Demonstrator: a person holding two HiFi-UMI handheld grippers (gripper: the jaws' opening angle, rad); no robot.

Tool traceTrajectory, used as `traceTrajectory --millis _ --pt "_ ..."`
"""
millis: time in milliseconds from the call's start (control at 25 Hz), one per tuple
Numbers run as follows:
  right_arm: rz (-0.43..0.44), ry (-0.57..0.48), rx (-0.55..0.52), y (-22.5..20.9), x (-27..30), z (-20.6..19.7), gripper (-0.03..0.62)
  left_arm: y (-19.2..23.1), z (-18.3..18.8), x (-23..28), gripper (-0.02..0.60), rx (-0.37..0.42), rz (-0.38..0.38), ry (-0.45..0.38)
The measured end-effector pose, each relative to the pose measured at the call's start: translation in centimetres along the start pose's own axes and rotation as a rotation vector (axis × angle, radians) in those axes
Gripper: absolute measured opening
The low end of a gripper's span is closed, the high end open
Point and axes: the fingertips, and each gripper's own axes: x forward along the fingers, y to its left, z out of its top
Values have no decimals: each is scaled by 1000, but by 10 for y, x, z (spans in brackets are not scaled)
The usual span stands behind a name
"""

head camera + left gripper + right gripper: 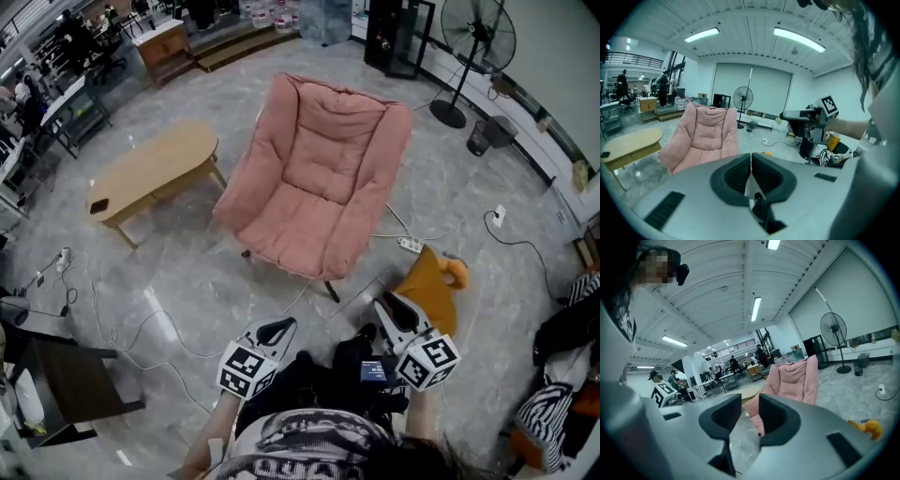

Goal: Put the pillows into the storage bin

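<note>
An orange pillow [433,284] lies on the floor right of the pink chair [319,178]; the right gripper view shows this orange pillow [867,427] at its lower right. Black-and-white striped cushions [546,409] lie at the right edge. My left gripper [278,328] is held low in front of the person, its jaws shut with nothing between them [751,161]. My right gripper [392,307] hovers beside the orange pillow, apart from it, jaws open and empty [750,411]. Both point toward the chair. I see no storage bin.
A wooden coffee table [150,171] stands left of the chair. Cables and a power strip [411,245] run across the floor. A standing fan [478,39] and a small waste basket [489,134] are at the back right. A dark side table [66,375] is at lower left.
</note>
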Motion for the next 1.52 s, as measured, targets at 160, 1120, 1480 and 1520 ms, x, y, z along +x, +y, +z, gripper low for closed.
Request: traceTrajectory --millis 160,1120,1480,1520 --pt "71 -6 -3 38 7 -1 94 -3 14 -21 15 10 22 -61" --pt "248 143 -174 94 70 -20 -3 25 12 -64 15 -63 169 -166" --pt "252 154 -167 87 74 -21 -3 29 1 -65 15 -79 181 -136" --pt "251 154 -165 85 74 -20 -3 29 1 -64 15 -79 180 -133"
